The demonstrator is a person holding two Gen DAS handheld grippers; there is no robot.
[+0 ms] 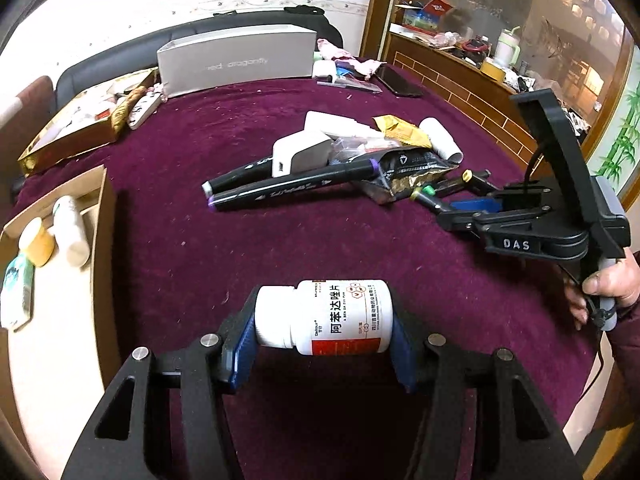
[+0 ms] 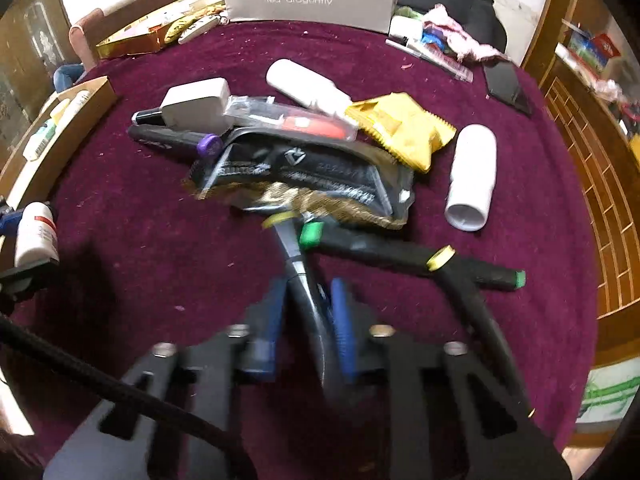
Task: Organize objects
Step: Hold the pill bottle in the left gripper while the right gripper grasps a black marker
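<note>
My left gripper (image 1: 324, 340) is shut on a white pill bottle (image 1: 332, 316), held sideways between the blue pads above the purple cloth. The same bottle (image 2: 34, 236) shows at the left edge of the right wrist view. My right gripper (image 2: 306, 320) is shut on a black marker with a yellow cap (image 2: 298, 276), at the near edge of a pile. In the left wrist view the right gripper (image 1: 464, 208) reaches into the pile from the right, held by a hand (image 1: 612, 284). The pile holds black markers (image 1: 288, 188), a white charger (image 2: 196, 106), a black foil pouch (image 2: 312, 172) and a yellow packet (image 2: 400, 128).
A cardboard box (image 1: 100, 200) with small bottles stands at the table's left edge. A grey shoe box (image 1: 236, 60) and a gold tray (image 1: 68, 136) sit at the back. A white tube (image 2: 472, 176) and a green-capped marker (image 2: 400, 256) lie right of the pile. A black phone (image 2: 506, 84) lies far right.
</note>
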